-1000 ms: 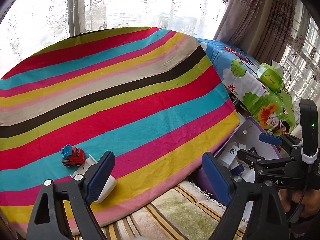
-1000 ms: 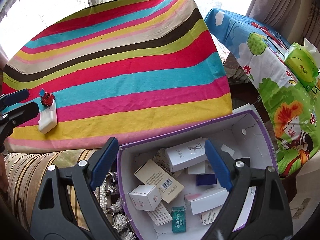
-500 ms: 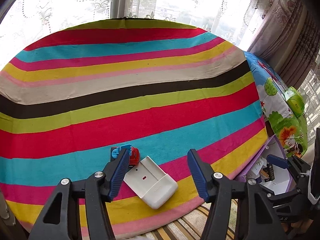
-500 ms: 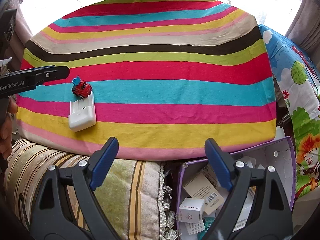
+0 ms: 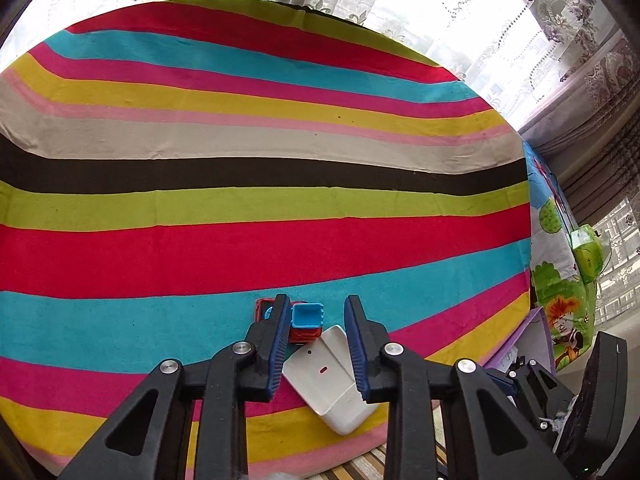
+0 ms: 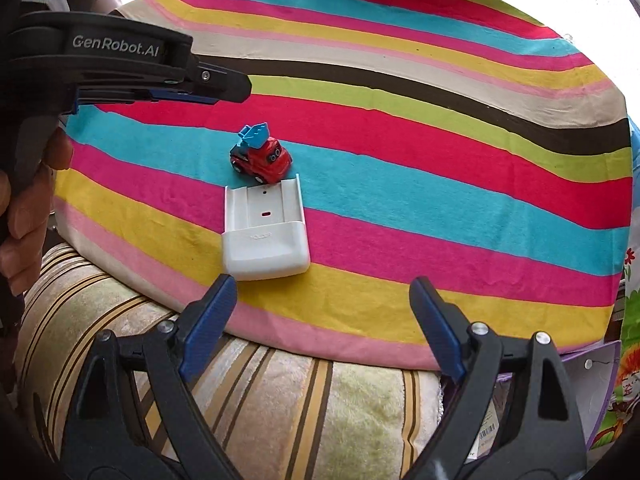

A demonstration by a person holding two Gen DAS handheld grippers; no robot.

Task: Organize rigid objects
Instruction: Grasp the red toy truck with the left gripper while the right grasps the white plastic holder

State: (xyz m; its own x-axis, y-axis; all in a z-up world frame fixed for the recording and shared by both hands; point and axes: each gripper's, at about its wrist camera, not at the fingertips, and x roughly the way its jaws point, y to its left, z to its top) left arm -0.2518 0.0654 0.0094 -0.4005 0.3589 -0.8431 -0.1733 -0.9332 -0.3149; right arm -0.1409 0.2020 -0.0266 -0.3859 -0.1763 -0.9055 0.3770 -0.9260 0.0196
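Red toy truck [image 6: 262, 158] touching white holder [image 6: 265, 232].

left wrist: I look steeply down, close over my fingers | right wrist: I'm farther back | shared: toy truck [image 5: 306, 322], white holder [image 6: 265, 236]

The left gripper's finger [image 5: 276, 344] covers half of the toy truck [image 5: 306, 320]. A purple box [image 6: 592, 392] sits mostly behind the right gripper's arm and the frame edge, its contents unreadable. The hand [image 6: 24, 208] is cut off at the left border.
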